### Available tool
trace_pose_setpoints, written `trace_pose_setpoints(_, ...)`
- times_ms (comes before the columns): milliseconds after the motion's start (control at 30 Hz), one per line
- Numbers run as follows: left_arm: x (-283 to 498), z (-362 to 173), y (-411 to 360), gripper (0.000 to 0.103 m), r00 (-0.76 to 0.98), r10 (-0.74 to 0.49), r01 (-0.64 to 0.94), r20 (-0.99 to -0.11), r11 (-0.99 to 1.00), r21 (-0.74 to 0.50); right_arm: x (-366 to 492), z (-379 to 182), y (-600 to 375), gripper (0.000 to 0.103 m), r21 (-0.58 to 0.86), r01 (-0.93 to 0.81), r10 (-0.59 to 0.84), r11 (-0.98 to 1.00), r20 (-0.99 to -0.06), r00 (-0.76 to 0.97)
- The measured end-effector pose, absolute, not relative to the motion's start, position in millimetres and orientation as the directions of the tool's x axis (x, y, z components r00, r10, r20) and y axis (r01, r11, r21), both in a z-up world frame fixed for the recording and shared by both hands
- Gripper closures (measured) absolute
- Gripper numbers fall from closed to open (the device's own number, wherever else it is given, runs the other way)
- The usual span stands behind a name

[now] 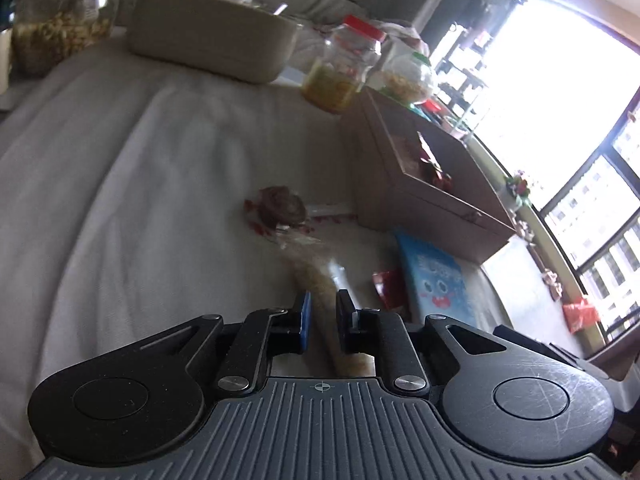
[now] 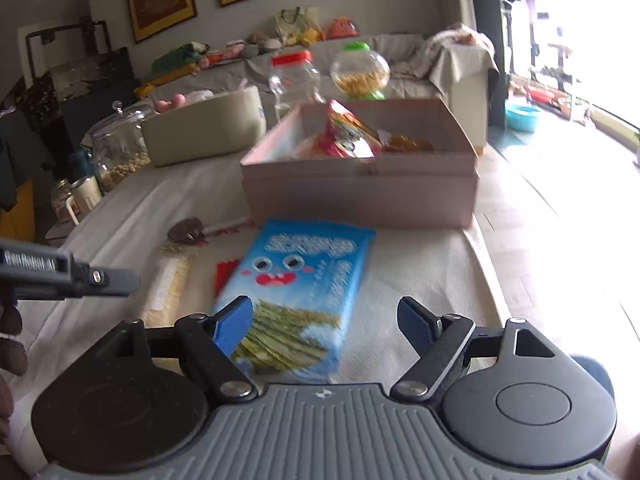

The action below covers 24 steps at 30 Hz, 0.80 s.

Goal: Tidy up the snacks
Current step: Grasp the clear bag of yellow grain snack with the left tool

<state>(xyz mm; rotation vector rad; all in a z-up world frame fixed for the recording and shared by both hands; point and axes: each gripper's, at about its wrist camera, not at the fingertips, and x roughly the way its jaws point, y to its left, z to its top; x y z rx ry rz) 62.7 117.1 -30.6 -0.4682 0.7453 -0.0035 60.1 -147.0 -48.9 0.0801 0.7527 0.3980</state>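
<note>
A long clear packet of pale yellow snack lies on the white cloth and runs between the jaws of my left gripper, which is shut on it. From the right wrist view that gripper comes in from the left beside the same packet. My right gripper stands open over the near end of a blue seaweed packet; its left finger overlaps the packet's corner and its right finger is well clear. A cardboard box holding several snack bags stands just behind.
A brown round snack in a clear wrapper and a red packet lie near the box. Behind stand a red-lidded jar, a green-lidded jar, a beige container and a big glass jar.
</note>
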Motion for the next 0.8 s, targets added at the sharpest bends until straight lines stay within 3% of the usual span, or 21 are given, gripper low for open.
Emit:
trace_pose_setpoints(333, 76.8, -26.7, 43.1, 0.067, 0.723, -0.021, 0.073, -0.691, 0.996, 0.047, 56.7, -58.5, -161.4, 0.020, 0.268, -0.285, 0.391, 0.920, -0.637, 0.664)
trace_pose_setpoints(433, 81.1, -27.7, 51.8, 0.069, 0.690, -0.055, 0.052, -0.722, 0.998, -0.025, 56.2, -58.8, -163.1, 0.020, 0.281, -0.283, 0.399, 0.917, -0.633, 0.664)
trace_pose_setpoints(533, 91.7, -33.2, 57.2, 0.062, 0.644, -0.119, 0.032, -0.756, 0.991, -0.129, 55.4, -58.9, -163.2, 0.019, 0.283, -0.284, 0.401, 0.916, -0.631, 0.664)
trace_pose_setpoints(733, 95.9, -39.2, 57.8, 0.062, 0.663, -0.134, 0.051, -0.736, 0.990, -0.134, 54.0, -57.1, -159.4, 0.018, 0.261, -0.299, 0.396, 0.918, -0.640, 0.659)
trace_pose_setpoints(800, 89.7, -39.1, 68.5, 0.067, 0.666, -0.165, 0.043, -0.727, 0.982, -0.184, 51.8, -51.6, -153.5, 0.018, 0.225, -0.333, 0.397, 0.916, -0.627, 0.670)
